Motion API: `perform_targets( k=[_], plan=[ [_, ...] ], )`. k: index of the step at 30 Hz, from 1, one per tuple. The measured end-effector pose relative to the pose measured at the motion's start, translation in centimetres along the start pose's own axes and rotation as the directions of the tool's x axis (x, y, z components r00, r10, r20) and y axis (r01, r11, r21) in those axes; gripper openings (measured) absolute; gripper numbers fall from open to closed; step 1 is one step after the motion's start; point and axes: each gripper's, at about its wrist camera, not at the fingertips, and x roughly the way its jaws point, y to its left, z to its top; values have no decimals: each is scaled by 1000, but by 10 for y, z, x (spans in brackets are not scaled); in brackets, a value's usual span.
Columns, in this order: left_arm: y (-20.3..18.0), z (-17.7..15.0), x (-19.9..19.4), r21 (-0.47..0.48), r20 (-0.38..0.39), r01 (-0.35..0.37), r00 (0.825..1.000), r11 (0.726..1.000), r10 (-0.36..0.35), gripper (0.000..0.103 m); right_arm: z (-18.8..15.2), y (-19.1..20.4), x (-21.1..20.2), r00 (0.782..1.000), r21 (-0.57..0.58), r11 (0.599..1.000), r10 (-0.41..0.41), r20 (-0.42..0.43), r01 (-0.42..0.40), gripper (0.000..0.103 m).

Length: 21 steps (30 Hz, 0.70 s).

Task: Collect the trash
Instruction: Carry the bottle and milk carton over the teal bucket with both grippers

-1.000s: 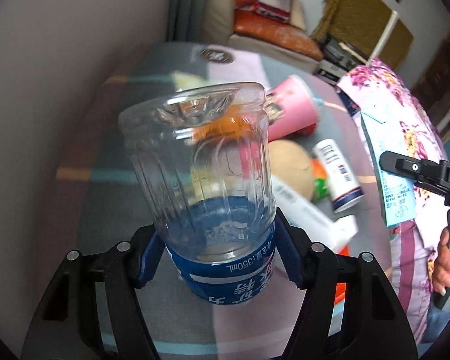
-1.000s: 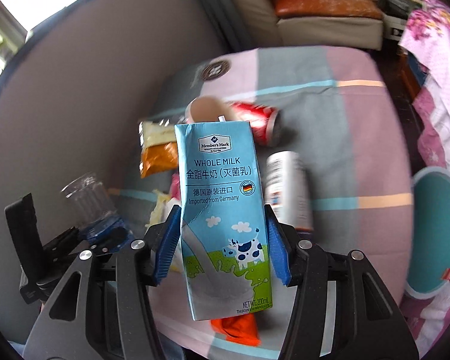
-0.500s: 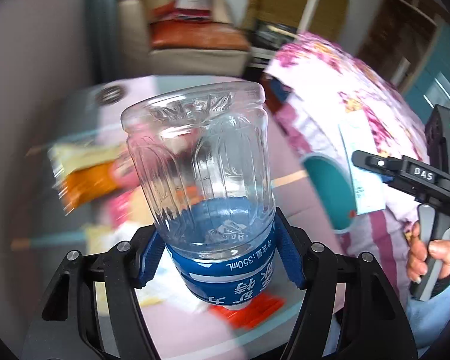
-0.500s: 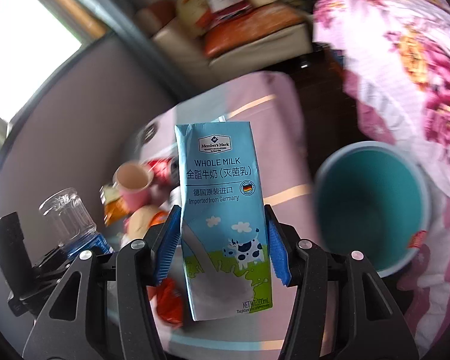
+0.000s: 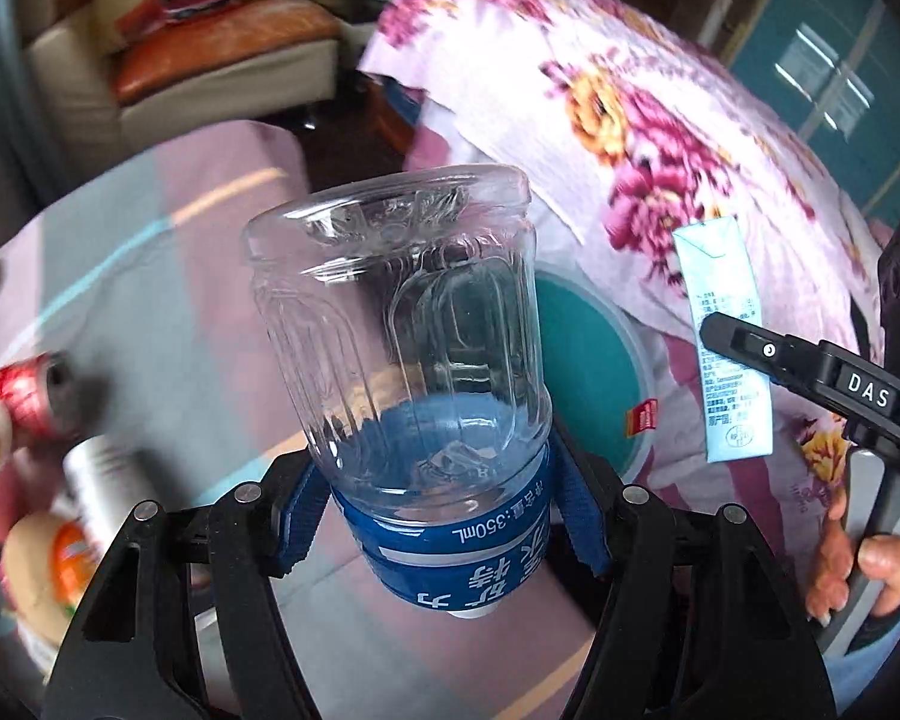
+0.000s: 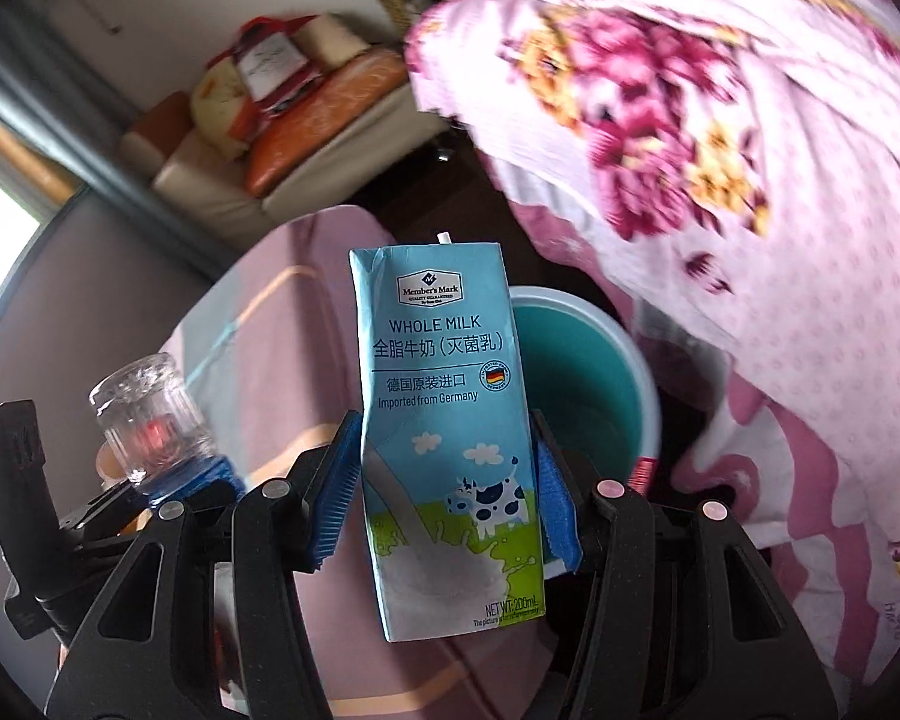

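Observation:
My left gripper [image 5: 438,516] is shut on a clear plastic bottle [image 5: 414,330] with a blue label, held upside down with its base pointing away. My right gripper [image 6: 444,498] is shut on a light blue whole milk carton [image 6: 444,420], held upright. A teal bin [image 6: 582,372] stands on the floor just behind the carton, partly hidden by it. In the left wrist view the same bin [image 5: 588,360] shows behind the bottle, and the carton [image 5: 723,342] hangs to the right of it in the other gripper. The bottle [image 6: 150,420] appears at the left of the right wrist view.
A striped pink and grey cloth covers the table [image 5: 198,276]. A red can [image 5: 27,393], a white can [image 5: 105,492] and other litter lie at its left. A floral bedspread [image 6: 720,150] hangs close over the bin. A sofa [image 5: 210,60] stands behind. A hand [image 5: 870,558] grips the right handle.
Both grippers have swung right, away from the litter on the table and toward the teal bin beside the bed, each rolling as it went. The bottle and the carton stay gripped.

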Motion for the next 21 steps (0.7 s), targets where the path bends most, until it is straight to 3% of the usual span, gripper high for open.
perform_targets(
  k=[8, 14, 18, 21],
  plan=[
    [-27, 17, 46, 57, -6, 6, 1000, 998, -6, 68, 5, -30, 13, 999, 56, 998, -37, -6, 37, 51],
    [-27, 14, 74, 51, -82, 15, 997, 999, -11, 68, 4, -37, 28, 998, 57, 997, -49, -39, 51, 51],
    [-24, 8, 79, 43, -102, 19, 995, 999, -15, 78, 4, -36, 37, 997, 54, 997, -49, -58, 52, 52],
    [-25, 6, 75, 50, -96, 10, 995, 999, -5, 79, 2, -33, 41, 997, 52, 997, -45, -68, 49, 52]
  ],
)
